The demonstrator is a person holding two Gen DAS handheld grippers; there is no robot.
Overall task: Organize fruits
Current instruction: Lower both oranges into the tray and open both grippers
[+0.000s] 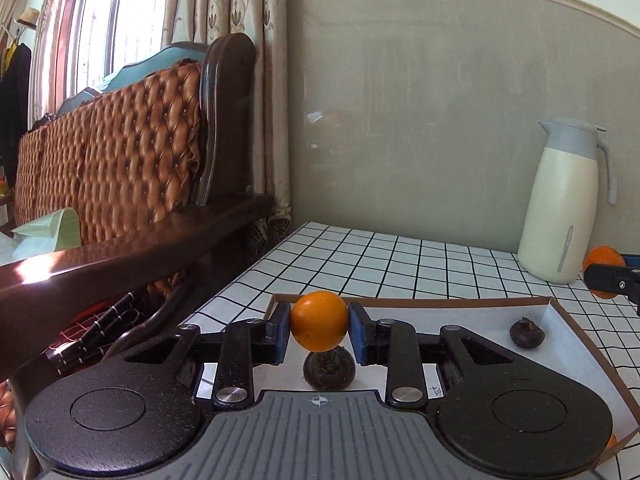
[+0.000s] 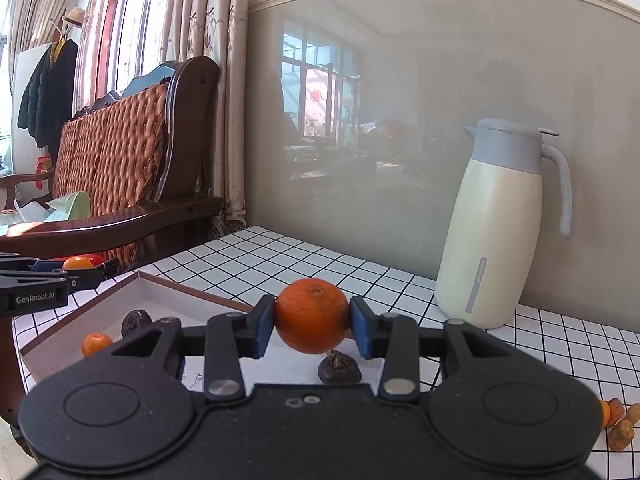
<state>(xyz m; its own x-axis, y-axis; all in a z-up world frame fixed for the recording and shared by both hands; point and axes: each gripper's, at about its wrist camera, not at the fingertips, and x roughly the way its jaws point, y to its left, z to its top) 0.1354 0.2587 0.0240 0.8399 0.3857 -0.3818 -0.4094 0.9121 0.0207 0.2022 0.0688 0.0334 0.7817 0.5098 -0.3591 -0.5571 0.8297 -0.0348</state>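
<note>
My left gripper [image 1: 319,321] is shut on a smooth orange [image 1: 319,320] and holds it just above the far left corner of a shallow cardboard tray [image 1: 560,312]. A dark round fruit [image 1: 329,368] lies in the tray right under that orange, and another dark fruit [image 1: 527,333] sits near the tray's far right corner. My right gripper [image 2: 313,322] is shut on a rougher orange [image 2: 312,315] over the tray's right side, above a dark stemmed fruit [image 2: 340,369]. A small orange [image 2: 96,343] and a dark fruit [image 2: 136,322] lie in the tray [image 2: 80,320] to the left.
A cream and grey thermos jug [image 2: 500,232] stands on the checked tablecloth [image 2: 280,256] by the grey wall. Brown knobby pieces [image 2: 622,426] lie at the table's right edge. A wooden sofa with a tufted cushion [image 1: 120,152] borders the table's left side.
</note>
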